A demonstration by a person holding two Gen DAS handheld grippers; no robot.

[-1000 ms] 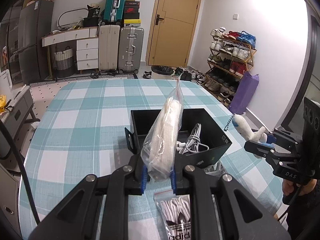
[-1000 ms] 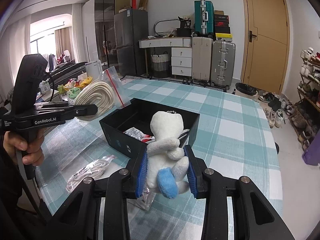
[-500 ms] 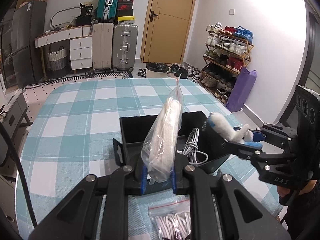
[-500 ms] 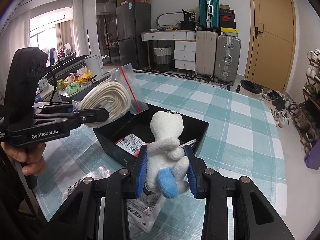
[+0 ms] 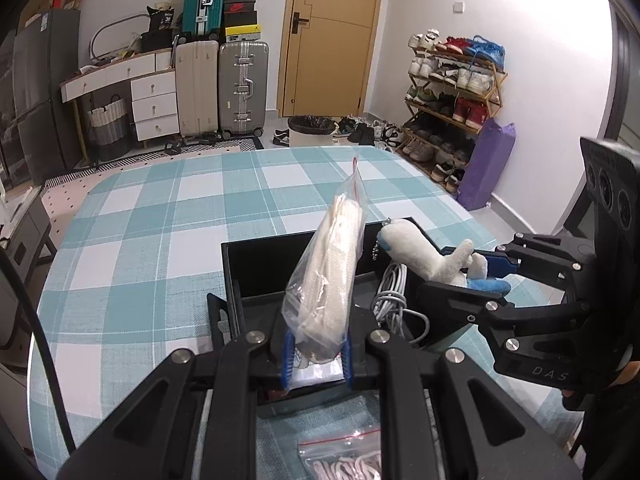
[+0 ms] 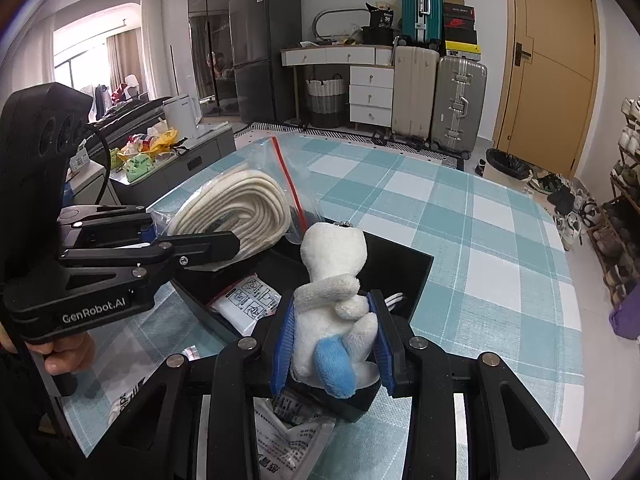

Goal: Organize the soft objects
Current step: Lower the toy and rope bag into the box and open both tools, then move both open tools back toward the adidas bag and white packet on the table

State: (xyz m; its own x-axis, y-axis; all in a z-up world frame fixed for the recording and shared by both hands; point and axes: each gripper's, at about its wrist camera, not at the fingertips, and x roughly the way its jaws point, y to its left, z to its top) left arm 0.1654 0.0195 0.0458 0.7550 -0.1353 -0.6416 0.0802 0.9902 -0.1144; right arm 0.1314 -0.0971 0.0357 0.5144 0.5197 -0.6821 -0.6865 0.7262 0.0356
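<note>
My left gripper (image 5: pixel 316 360) is shut on a clear zip bag of cream rope (image 5: pixel 332 276), held upright over the near edge of the black box (image 5: pixel 248 264). From the right wrist view, the same bag of cream rope (image 6: pixel 240 208) hangs above the black box's (image 6: pixel 416 280) left side. My right gripper (image 6: pixel 334 344) is shut on a white plush toy (image 6: pixel 340 304) with a blue patch, above the box's near corner. In the left wrist view the white plush toy (image 5: pixel 420 256) hovers over the box's right rim. A white cable (image 5: pixel 390 296) lies inside.
A zip bag of white laces (image 5: pixel 344 460) lies on the checked tablecloth (image 5: pixel 160 240) in front of the box. A printed packet (image 6: pixel 248 300) sits inside the box, another packet (image 6: pixel 288 436) beside it. Suitcases, drawers and a shoe rack stand beyond the table.
Both grippers have moved in over the black box with their loads still held. The plush toy went from beside the box to above its right rim.
</note>
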